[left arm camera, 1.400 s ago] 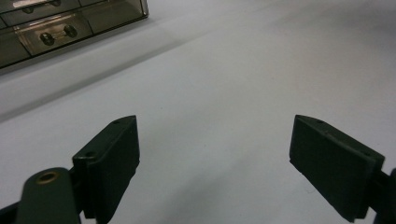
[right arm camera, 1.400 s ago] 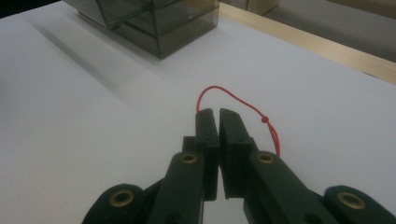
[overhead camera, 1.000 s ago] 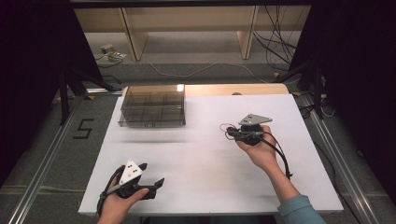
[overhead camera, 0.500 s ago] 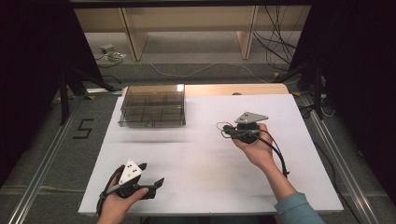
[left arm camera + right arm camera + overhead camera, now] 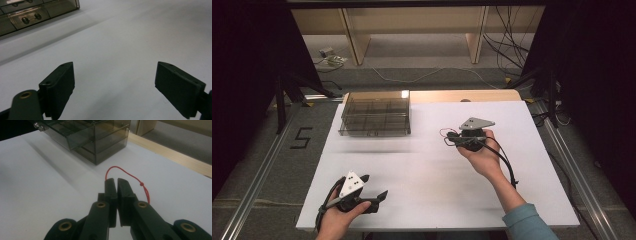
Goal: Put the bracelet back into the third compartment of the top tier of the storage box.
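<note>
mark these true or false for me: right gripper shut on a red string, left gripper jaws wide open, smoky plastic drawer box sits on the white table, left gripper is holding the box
1. The right gripper is shut on the red string. True.
2. The left gripper has its jaws closed. False: they stand wide apart with nothing between them.
3. The smoky drawer box sits on the white table. True.
4. The left gripper holds the box. False: it is near the table's front edge, well apart from the box at the far side.

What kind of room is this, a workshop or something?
Probably a lab or recording setup: a white table on metal rails, loose cables across the floor, a smoky plastic drawer box, and a person holding a handheld tool in each hand.
</note>
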The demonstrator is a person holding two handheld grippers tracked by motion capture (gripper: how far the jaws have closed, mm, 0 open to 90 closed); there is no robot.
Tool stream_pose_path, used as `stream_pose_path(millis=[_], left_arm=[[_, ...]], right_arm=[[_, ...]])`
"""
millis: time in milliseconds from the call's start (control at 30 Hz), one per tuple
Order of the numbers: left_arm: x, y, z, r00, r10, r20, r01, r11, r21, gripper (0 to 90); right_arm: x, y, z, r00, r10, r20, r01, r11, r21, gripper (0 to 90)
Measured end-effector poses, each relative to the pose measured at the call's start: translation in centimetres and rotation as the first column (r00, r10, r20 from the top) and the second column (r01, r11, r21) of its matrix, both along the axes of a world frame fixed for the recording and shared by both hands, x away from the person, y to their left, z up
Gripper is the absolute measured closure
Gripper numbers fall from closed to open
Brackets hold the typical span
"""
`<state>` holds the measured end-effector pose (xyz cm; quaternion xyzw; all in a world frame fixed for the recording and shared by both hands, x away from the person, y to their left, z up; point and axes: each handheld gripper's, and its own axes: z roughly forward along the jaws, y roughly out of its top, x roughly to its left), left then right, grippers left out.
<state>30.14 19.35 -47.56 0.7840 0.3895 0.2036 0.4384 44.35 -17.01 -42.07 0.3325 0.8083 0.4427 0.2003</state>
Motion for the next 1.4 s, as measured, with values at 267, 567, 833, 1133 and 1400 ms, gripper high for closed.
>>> stream_pose_path(millis=[267, 567, 833, 1133, 1400], left_arm=[[0.0, 0.0, 0.0, 1.0, 0.002, 0.0, -0.002, 1.0, -0.002, 16.1], [0.0, 0.1, 0.0, 1.0, 0.004, -0.002, -0.004, 1.0, -0.003, 16.2], [0.1, 0.1, 0.0, 1.0, 0.004, -0.002, -0.004, 1.0, -0.006, 16.2], [0.1, 0.1, -0.1, 1.0, 0.006, -0.003, -0.006, 1.0, -0.008, 16.2], [0.1, 0.1, 0.0, 1.0, 0.005, -0.002, -0.005, 1.0, -0.007, 16.2]], right_arm=[[0.2, 0.8, 0.3, 1.0, 0.006, 0.005, -0.006, 1.0, 0.004, 86.9], [0.3, 1.2, 0.5, 0.9999, 0.008, 0.008, -0.008, 0.9999, 0.006, 87.0], [0.4, 1.7, 0.8, 0.9998, 0.014, 0.014, -0.014, 0.9999, 0.006, 87.0], [0.4, 2.2, 0.9, 0.9997, 0.022, 0.014, -0.022, 0.9997, 0.003, 87.0], [0.6, 2.6, 1.0, 0.9996, 0.023, 0.017, -0.023, 0.9997, 0.003, 87.0]])
